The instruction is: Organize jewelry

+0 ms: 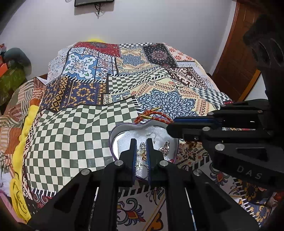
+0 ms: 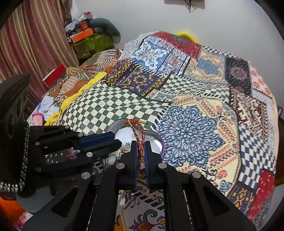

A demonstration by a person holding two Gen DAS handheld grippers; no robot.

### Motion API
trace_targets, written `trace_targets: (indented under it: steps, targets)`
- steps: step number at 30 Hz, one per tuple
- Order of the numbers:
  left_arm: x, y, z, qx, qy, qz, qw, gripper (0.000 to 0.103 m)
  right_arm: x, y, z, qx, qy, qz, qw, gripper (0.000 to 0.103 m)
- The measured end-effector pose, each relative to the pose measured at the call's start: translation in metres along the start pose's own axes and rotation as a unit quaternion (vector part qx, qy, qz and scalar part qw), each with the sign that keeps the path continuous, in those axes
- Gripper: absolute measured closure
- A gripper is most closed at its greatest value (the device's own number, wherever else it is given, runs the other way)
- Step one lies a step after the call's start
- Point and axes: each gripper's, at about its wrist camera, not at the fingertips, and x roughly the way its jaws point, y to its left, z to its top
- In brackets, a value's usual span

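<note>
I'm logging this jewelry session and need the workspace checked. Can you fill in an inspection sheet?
Surface: patchwork bedspread, wrinkled.
Job's things: heart-shaped tin open, with earrings inside; red-gold cord bracelet hanging over the tin.
Clutter: yellow cloth and a pile of clothes at the bed's edge.
Grippers: right tool shut on the cord bracelet; left tool shut, nothing seen held.
Cables: wires hanging under a wall-mounted device.
Surroundings: wooden door, striped curtain.

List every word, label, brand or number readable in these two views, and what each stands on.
"DAS": pale letters on the black body of the right gripper, seen in the left wrist view.
Embossed marking on the black body of the left gripper, right wrist view: too blurred to read.
Nothing else legible.
</note>
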Motion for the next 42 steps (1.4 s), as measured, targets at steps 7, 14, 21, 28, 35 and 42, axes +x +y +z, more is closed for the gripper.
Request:
trace_targets:
  steps: [7,14,21,28,35,42]
  targets:
    - [0.002,0.002,-0.001,0.004,-0.005,0.008,1.0000,0.095,0.008,-0.001,0.003,-0.005,0.009,0.010,1.000,0.097]
    - [-0.018,0.015,0.000,-0.017,-0.025,0.013,0.9995,0.089,0.014,0.009,0.002,-0.032,0.016,0.009,0.999,0.096]
    - [-0.030,0.030,-0.003,-0.023,-0.036,0.039,0.9983,0.083,0.018,0.020,0.002,-0.061,0.018,-0.010,0.998,0.096]
    - [-0.033,0.037,-0.009,-0.029,-0.030,0.046,0.9980,0.083,0.022,0.028,0.002,-0.084,0.025,-0.036,0.995,0.084]
    - [-0.042,0.039,-0.011,-0.034,-0.033,0.047,0.9978,0.082,0.010,0.030,0.002,-0.082,0.011,-0.051,0.995,0.075]
    - [-0.070,0.029,-0.013,-0.033,-0.047,0.043,0.9975,0.082,-0.027,0.036,-0.002,-0.070,-0.017,-0.063,0.995,0.075]
